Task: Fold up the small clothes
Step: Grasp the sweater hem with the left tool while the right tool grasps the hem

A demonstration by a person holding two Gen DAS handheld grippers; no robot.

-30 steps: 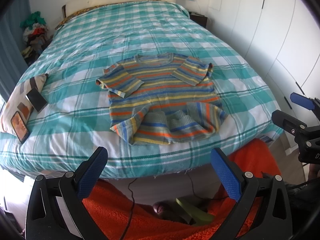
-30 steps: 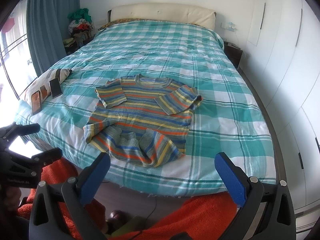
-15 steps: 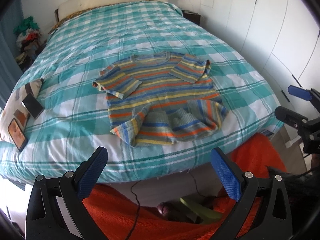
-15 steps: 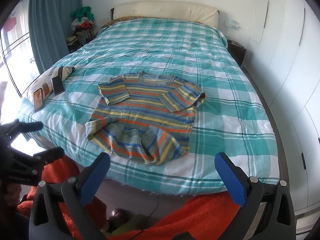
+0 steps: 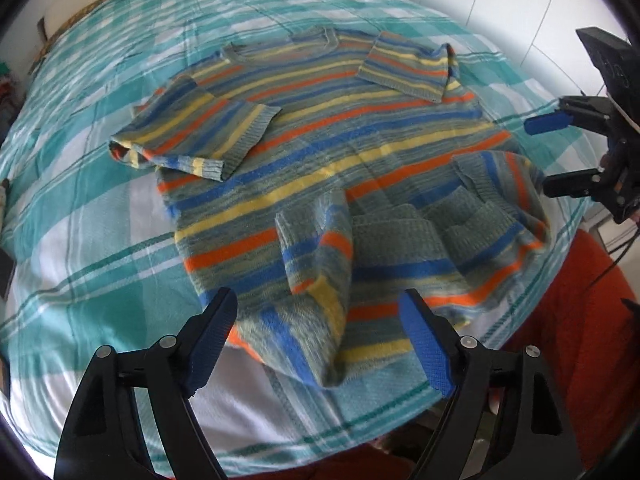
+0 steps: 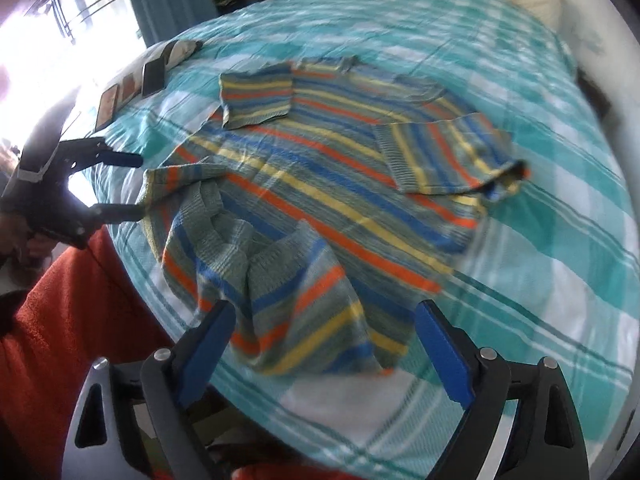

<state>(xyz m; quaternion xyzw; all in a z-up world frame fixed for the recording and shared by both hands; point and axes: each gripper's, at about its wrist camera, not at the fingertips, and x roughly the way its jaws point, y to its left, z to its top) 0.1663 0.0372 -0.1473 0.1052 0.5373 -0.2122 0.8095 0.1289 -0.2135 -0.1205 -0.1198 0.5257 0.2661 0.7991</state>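
Note:
A small striped sweater in grey, blue, orange and yellow lies on the teal plaid bed. Both sleeves are folded in over its chest and its hem is bunched up near the bed's front edge. It also shows in the right wrist view. My left gripper is open and empty, just above the sweater's front left hem corner. My right gripper is open and empty, just above the front right hem corner. Each gripper shows in the other's view, the right one and the left one.
An orange rug covers the floor at the foot of the bed. A pillow with two phones lies at the bed's left edge. White wardrobe doors stand along the right side. A curtain and bright window are on the left.
Both grippers have moved forward and down from behind the bed's foot to just over the sweater's bunched hem. Both have stayed open. The sweater has not moved.

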